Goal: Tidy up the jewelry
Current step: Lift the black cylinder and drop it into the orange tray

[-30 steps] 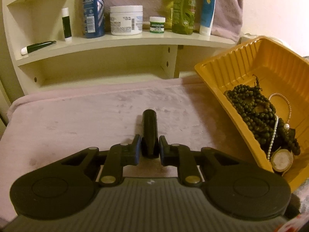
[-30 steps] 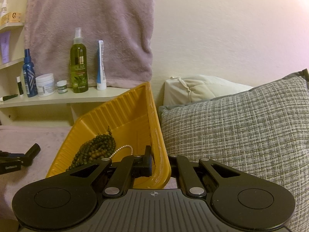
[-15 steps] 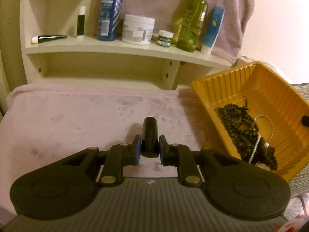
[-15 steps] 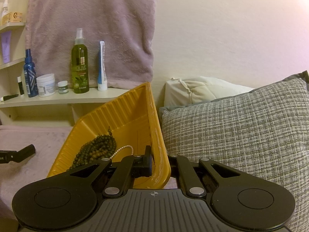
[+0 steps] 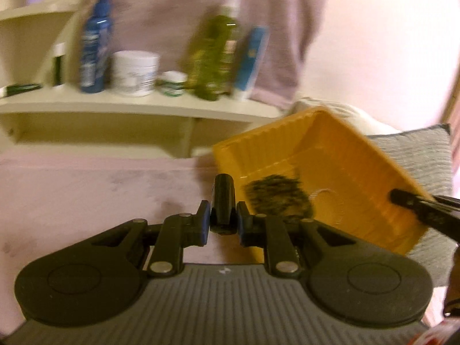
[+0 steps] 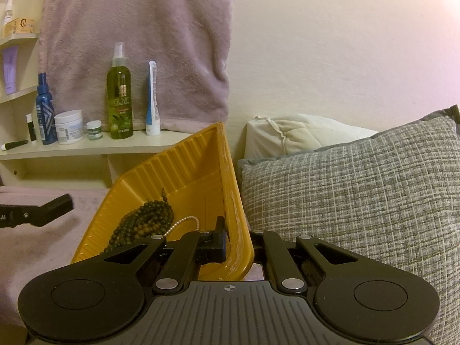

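Beads (image 6: 143, 224) blurred in tray (image 6: 178, 172), right claw (image 6: 238, 244) gripping rim, far finger hidden

Toiletry bottles (image 6: 120, 95) line a shelf (image 6: 95, 146) beside a grey cushion (image 6: 353, 201).

Warm, dim indoor light, yellowish all over. The left wrist view is smeared with motion blur, shelf (image 5: 138, 106) and bottles soft. The right wrist view stays sharp; fisheye bends both, corners dark.
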Demonstrator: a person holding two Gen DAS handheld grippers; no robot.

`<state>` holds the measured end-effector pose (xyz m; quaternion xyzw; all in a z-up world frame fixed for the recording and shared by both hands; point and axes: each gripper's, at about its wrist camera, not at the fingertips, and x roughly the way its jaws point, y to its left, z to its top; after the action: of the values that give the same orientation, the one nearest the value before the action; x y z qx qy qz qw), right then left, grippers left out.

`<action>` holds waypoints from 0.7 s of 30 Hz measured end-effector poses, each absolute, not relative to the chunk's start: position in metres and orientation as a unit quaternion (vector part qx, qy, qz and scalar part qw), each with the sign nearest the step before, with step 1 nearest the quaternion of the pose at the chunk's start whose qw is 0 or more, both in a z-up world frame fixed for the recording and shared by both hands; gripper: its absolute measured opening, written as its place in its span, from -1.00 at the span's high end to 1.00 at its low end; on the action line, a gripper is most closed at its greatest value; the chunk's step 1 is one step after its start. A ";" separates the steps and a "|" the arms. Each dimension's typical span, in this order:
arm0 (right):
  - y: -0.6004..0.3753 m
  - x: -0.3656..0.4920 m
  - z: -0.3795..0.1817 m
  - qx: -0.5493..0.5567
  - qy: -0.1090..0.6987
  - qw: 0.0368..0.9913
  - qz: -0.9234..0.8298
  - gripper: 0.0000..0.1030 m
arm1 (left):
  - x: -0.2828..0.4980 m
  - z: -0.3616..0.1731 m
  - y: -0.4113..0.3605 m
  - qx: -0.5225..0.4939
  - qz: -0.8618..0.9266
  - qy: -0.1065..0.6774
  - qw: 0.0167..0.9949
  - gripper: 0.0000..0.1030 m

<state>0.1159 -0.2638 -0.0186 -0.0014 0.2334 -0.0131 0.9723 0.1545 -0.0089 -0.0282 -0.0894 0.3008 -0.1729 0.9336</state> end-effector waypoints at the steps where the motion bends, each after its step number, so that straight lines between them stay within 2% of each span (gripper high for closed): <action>1: -0.264 0.116 -0.019 -0.001 0.233 0.972 -0.013 0.89 | 0.154 -0.026 -0.015 -0.086 -0.182 0.300 0.932 0.68; 10: -0.267 0.115 -0.020 0.004 0.233 0.972 -0.011 0.88 | 0.150 -0.023 -0.073 -0.059 -0.261 0.301 0.915 0.68; 21: -0.267 0.114 -0.021 0.008 0.234 0.972 -0.012 0.88 | 0.154 -0.025 -0.100 -0.052 -0.293 0.298 0.907 0.66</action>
<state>0.1141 -0.2670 -0.0213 0.0081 0.2342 -0.0124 0.9721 0.1537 -0.0998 -0.0248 -0.0519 0.2980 -0.2932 0.9069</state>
